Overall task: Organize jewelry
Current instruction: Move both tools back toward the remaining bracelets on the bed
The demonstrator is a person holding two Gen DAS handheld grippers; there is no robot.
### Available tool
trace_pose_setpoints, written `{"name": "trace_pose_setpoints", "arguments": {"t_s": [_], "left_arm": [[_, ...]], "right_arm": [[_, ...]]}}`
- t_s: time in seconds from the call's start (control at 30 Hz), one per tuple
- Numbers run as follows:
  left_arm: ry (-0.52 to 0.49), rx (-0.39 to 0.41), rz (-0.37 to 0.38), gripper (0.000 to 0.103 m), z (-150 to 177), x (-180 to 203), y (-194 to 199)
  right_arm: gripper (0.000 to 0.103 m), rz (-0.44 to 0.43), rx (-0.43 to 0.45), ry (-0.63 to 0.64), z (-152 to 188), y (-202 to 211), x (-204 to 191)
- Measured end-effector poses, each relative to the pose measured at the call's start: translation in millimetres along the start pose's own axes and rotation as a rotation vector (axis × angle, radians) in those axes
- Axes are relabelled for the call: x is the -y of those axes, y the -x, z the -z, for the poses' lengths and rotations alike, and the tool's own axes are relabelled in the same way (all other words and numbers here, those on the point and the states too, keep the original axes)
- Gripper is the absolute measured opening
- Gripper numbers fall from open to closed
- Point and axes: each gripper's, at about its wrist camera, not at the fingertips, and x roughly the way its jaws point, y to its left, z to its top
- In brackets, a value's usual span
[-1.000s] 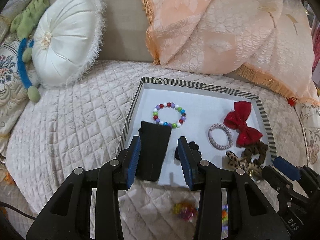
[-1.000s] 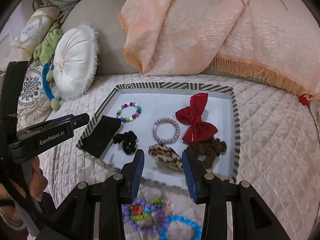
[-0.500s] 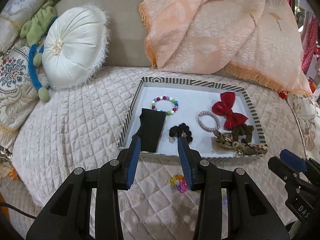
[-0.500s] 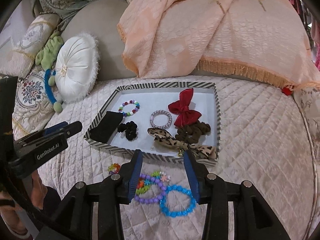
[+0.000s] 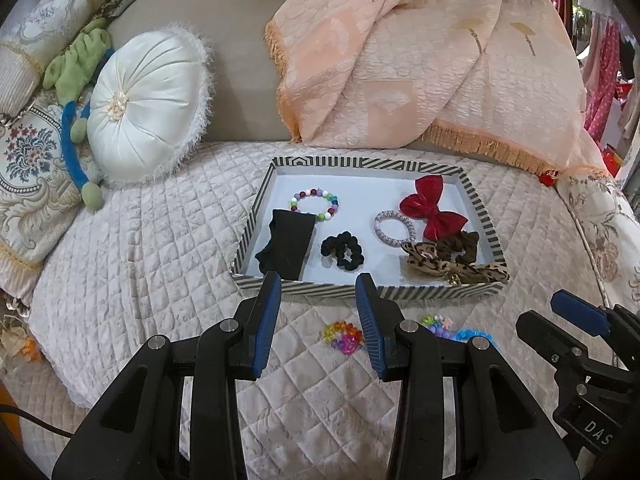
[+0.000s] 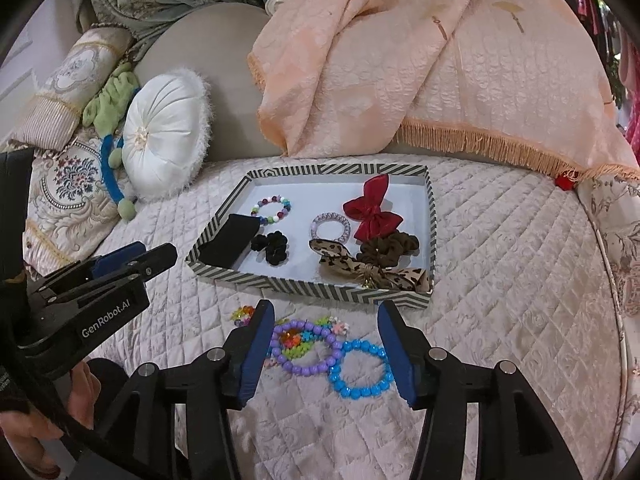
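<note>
A striped tray (image 5: 362, 291) (image 6: 304, 286) on the quilted sofa holds a black band (image 5: 286, 248), a multicolour bead bracelet (image 5: 316, 204), a black scrunchie (image 5: 343, 250), a pink hair tie (image 5: 394, 228), a red bow (image 5: 430, 210), a brown scrunchie (image 6: 388, 246) and a leopard bow (image 6: 360, 266). In front of the tray lie a purple bracelet (image 6: 308, 346), a blue bracelet (image 6: 360, 370) and small colourful bead pieces (image 5: 344, 336). My left gripper (image 5: 318, 304) is open and empty, near the tray's front edge. My right gripper (image 6: 326, 336) is open and empty over the loose bracelets.
A white round cushion (image 5: 148, 106) and a green and blue plush toy (image 5: 78, 80) sit at the back left. A peach fringed throw (image 5: 420, 60) drapes over the sofa back. An embroidered cushion (image 5: 28, 160) lies at far left.
Both grippers have pulled back from the tray toward the sofa's front. The loose bracelets in front of the tray have come into full view. The right gripper's jaws stand wider.
</note>
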Motion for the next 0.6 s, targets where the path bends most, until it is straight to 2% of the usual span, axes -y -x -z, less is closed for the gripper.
{"name": "trace_pose_setpoints", "arguments": {"t_s": [0.37, 0.47, 0.53, 0.6], "left_arm": [[-0.012, -0.032, 0.026, 0.038, 8, 5, -1], [0.0, -0.073, 0.078, 0.039, 8, -2, -7], [0.018, -0.095, 0.107, 0.045, 9, -8, -12], [0.043, -0.12, 0.133, 0.045, 10, -17, -17]], "right_arm": [[0.053, 0.003, -0.018, -0.006, 9, 3, 4], [0.053, 0.004, -0.027, -0.006, 12, 1, 10], [0.053, 0.011, -0.037, -0.005, 16, -2, 15], [0.053, 0.014, -0.053, -0.012, 21, -6, 21]]}}
